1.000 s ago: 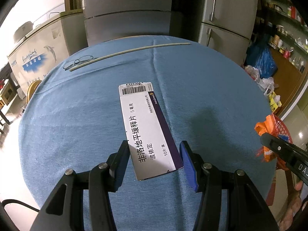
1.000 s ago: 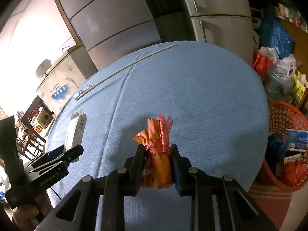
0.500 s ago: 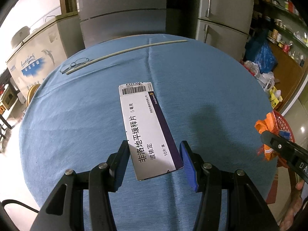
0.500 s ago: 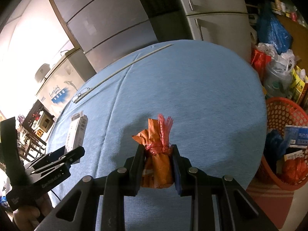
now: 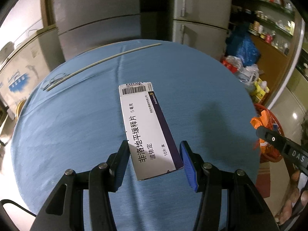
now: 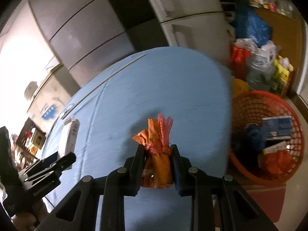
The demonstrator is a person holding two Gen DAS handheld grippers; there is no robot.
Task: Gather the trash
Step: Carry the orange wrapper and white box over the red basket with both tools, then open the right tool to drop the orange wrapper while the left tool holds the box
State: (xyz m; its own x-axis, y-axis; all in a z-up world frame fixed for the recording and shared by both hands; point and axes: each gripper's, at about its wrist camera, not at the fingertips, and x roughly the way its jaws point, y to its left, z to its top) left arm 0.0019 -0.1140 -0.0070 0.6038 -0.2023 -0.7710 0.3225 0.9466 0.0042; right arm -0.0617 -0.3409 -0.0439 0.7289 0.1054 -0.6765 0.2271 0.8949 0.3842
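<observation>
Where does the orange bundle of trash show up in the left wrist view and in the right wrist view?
Left wrist view: the orange bundle peeks out at the far right edge, partly hidden behind the right hand-held gripper.
Right wrist view: the bundle sits at centre bottom, clamped between the pads.
Shared landmark: the long pale stick lying across the far side of the blue tablecloth.
</observation>
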